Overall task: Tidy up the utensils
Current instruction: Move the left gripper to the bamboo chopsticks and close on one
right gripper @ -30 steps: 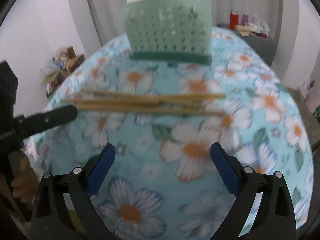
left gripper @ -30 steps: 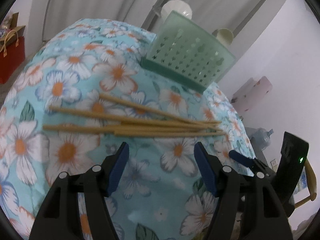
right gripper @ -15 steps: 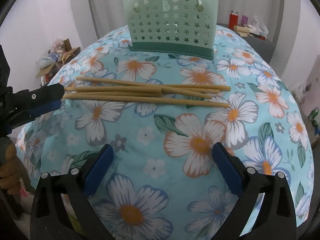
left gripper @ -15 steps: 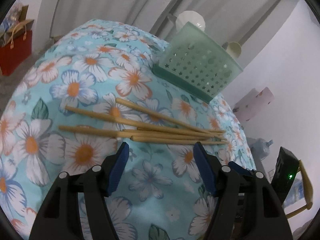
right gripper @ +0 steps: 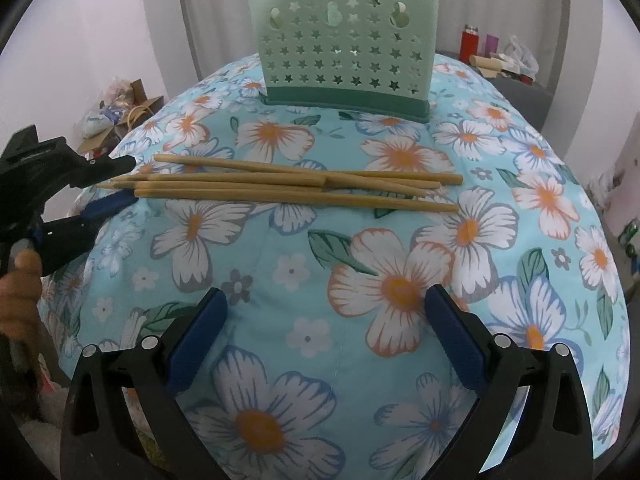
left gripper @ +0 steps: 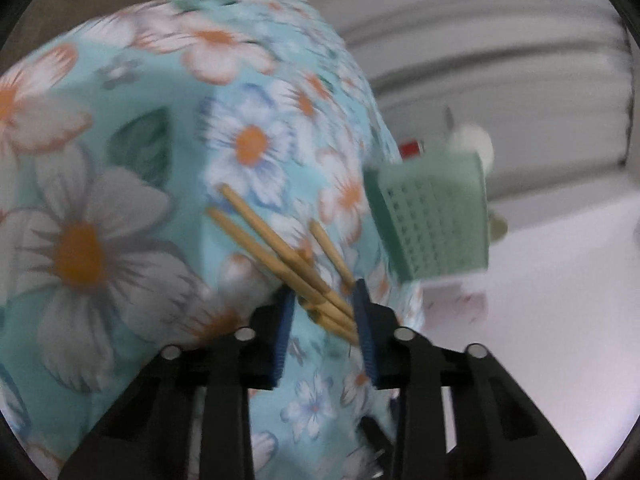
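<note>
Several wooden chopsticks (right gripper: 296, 185) lie in a loose bundle across the floral tablecloth (right gripper: 360, 288). A green star-perforated utensil basket (right gripper: 343, 44) stands upright behind them. My left gripper (left gripper: 325, 302) is at the bundle's thin left ends, its jaws open on either side of the chopsticks (left gripper: 280, 252); it also shows in the right wrist view (right gripper: 116, 182). The basket (left gripper: 434, 216) appears blurred in the left wrist view. My right gripper (right gripper: 326, 312) is open and empty, above the cloth near the table's front.
The table is round and its cloth drops off on all sides. Boxes and bags (right gripper: 120, 108) sit on the floor at left; a red bottle (right gripper: 469, 42) and clutter stand on a dark surface at back right.
My left gripper has swung round to the left end of the chopsticks, and its jaws now straddle their tips. My right gripper has stayed nearly still.
</note>
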Tool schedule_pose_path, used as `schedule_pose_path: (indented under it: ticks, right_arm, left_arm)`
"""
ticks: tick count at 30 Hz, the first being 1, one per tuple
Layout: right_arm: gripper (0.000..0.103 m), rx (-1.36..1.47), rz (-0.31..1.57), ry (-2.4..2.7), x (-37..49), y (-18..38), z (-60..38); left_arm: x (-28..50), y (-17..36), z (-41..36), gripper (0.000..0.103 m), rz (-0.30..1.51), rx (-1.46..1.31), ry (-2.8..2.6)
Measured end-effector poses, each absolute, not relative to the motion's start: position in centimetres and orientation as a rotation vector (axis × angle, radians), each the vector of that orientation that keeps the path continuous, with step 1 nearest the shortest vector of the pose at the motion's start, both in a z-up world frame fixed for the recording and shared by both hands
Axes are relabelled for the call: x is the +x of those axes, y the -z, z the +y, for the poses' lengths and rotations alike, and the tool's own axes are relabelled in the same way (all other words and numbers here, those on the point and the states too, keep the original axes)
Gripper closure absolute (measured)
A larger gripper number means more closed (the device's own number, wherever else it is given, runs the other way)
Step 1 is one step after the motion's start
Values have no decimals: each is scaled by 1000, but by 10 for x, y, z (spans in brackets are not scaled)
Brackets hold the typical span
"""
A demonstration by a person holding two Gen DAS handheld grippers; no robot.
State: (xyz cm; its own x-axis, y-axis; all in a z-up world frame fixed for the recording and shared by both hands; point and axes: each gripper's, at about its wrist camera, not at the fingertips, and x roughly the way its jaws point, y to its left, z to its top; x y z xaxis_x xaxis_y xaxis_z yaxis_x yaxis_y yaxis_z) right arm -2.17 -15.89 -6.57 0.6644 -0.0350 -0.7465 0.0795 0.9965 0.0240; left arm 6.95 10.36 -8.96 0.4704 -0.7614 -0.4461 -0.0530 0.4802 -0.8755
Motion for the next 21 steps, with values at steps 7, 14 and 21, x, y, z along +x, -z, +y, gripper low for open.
schedule_pose_path:
  ticks: [7, 14, 21]
  right_arm:
    - [8, 53, 841, 69, -21, 66, -159]
    - [8, 54, 840, 69, -20, 67, -159]
    - [8, 54, 843, 69, -20, 67, -160]
  left_arm:
    - [75, 101, 115, 90, 1011, -1103, 476]
    - [63, 85, 128, 91, 945, -1040, 454]
    - [60, 80, 148, 91, 895, -1027, 402]
